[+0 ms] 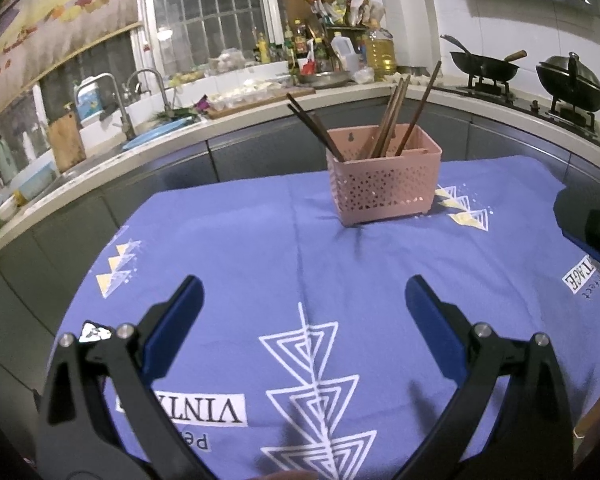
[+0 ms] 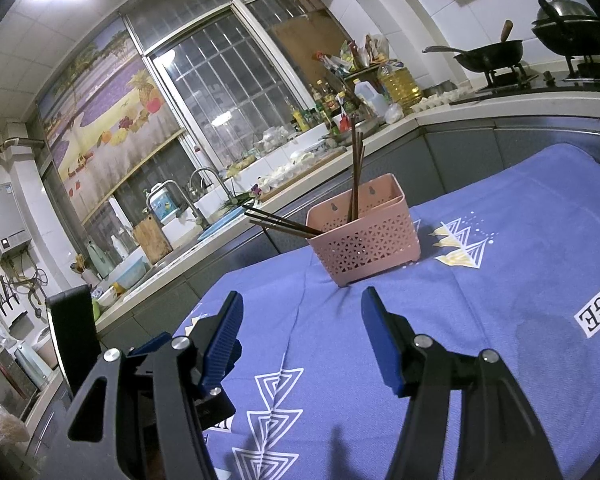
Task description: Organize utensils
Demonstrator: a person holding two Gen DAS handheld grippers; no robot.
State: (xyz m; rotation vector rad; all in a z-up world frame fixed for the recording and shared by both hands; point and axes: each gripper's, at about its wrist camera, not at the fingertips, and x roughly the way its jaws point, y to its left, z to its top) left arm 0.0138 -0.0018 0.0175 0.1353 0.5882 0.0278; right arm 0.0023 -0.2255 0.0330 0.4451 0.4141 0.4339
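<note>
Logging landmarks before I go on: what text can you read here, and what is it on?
"VINT": tablecloth box, upside down, rest hidden by left gripper.
"AGE": same cloth, right edge, start cut off.
Small print beside both boxes: not legible.
Water heater label, bottle labels: too small.

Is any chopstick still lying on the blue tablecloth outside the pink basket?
No, the chopsticks all stand in the pink basket, and the blue tablecloth around it shows only its printed pattern.

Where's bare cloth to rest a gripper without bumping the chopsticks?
Bare tablecloth lies between the open left gripper and the pink basket, and beside the open right gripper. Crowded: chopsticks fan out above the basket, some leaning over its left rim.
</note>
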